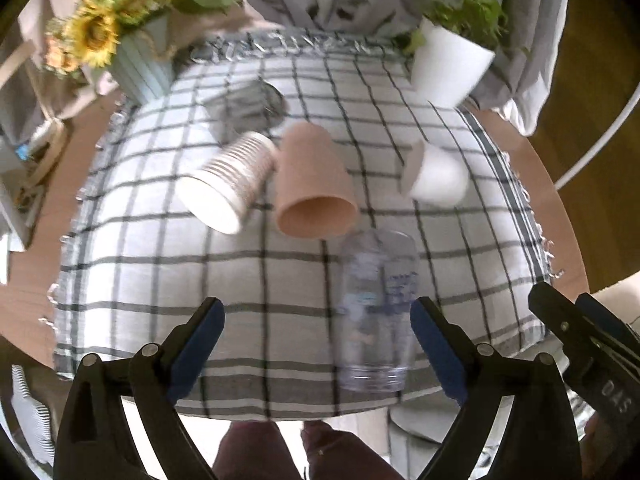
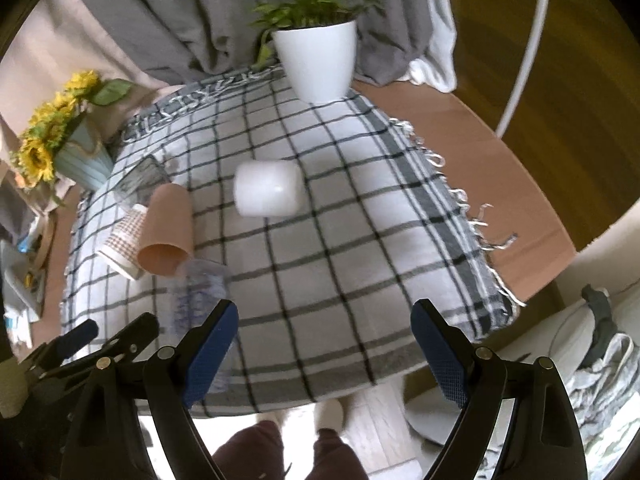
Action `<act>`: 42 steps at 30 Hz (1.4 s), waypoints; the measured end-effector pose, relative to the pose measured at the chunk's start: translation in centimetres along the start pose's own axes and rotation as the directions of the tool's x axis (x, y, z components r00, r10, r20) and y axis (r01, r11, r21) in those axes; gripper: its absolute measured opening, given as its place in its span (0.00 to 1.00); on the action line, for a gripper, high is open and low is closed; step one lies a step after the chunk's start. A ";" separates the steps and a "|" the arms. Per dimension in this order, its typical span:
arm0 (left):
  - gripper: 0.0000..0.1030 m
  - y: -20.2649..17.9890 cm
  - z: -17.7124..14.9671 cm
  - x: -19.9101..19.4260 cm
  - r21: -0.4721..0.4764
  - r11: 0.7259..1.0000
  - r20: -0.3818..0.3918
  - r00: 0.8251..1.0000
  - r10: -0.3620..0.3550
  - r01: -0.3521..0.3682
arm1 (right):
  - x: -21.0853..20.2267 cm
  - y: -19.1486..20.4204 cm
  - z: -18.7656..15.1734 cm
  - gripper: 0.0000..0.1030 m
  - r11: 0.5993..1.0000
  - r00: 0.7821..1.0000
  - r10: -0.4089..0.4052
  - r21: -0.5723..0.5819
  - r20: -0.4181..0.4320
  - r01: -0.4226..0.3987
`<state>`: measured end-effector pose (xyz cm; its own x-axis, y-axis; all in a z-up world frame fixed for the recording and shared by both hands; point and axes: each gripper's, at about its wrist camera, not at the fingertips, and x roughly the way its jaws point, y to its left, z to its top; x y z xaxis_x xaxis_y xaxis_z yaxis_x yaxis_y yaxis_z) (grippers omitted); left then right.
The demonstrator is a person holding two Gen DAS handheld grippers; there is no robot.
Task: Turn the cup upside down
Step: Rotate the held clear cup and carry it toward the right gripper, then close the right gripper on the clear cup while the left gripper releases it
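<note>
Several cups lie on their sides on a checked cloth. A clear plastic cup lies closest, between the tips of my open left gripper, nearer the right finger, not gripped. Beyond it lie a tan cup, a striped paper cup, a clear glass and a white cup. In the right wrist view my right gripper is open and empty over the cloth's near edge; the white cup lies ahead, the clear cup and tan cup to the left.
A white pot with a green plant stands at the cloth's far edge. A vase of sunflowers stands at the far left. The round wooden table shows bare at the right. My legs are below the table edge.
</note>
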<state>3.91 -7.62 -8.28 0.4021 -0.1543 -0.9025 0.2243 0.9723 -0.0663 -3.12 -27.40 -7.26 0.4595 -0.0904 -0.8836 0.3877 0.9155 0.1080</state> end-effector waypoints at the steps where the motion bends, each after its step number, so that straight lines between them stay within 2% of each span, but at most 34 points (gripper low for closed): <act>1: 0.93 0.5 -0.1 -0.3 -0.007 1.000 0.008 1.000 0.007 -0.007 | 0.2 0.5 0.2 0.86 1.000 1.000 0.014 -0.007 -0.003 -0.014; 6: 0.93 2.9 -0.1 -1.5 -0.070 0.997 0.048 0.998 0.047 -0.043 | 0.9 2.4 0.5 0.86 0.998 0.998 0.055 -0.039 -0.018 -0.055; 14: 0.93 5.2 0.3 -1.9 -0.094 0.988 0.087 0.988 0.129 -0.121 | 2.4 5.4 1.4 0.86 0.988 0.991 0.121 -0.087 -0.060 -0.126; 21: 0.93 7.2 0.6 -0.7 -0.114 0.976 0.075 0.978 0.193 -0.184 | 5.7 7.7 2.3 0.86 0.979 0.979 0.154 -0.110 -0.136 -0.169; 27: 0.93 8.2 0.7 1.2 -0.120 0.975 0.024 0.982 0.189 -0.185 | 8.5 9.0 2.1 0.86 0.977 0.965 0.161 -0.108 -0.204 -0.186; 39: 0.93 9.0 0.5 3.5 -0.119 0.975 -0.034 0.982 0.187 -0.190 | 12.4 10.3 2.5 0.86 0.976 0.948 0.148 -0.111 -0.281 -0.185; 42: 0.93 9.3 0.5 3.7 -0.128 0.973 -0.037 0.982 0.187 -0.190 | 13.2 10.2 2.6 0.78 0.977 0.940 0.156 -0.093 -0.303 -0.192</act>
<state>7.92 0.75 -12.01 0.4036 0.0368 -0.9142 0.0286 0.9982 0.0528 9.01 -20.24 -16.66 0.2500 0.1771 -0.9519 0.2161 0.9481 0.2331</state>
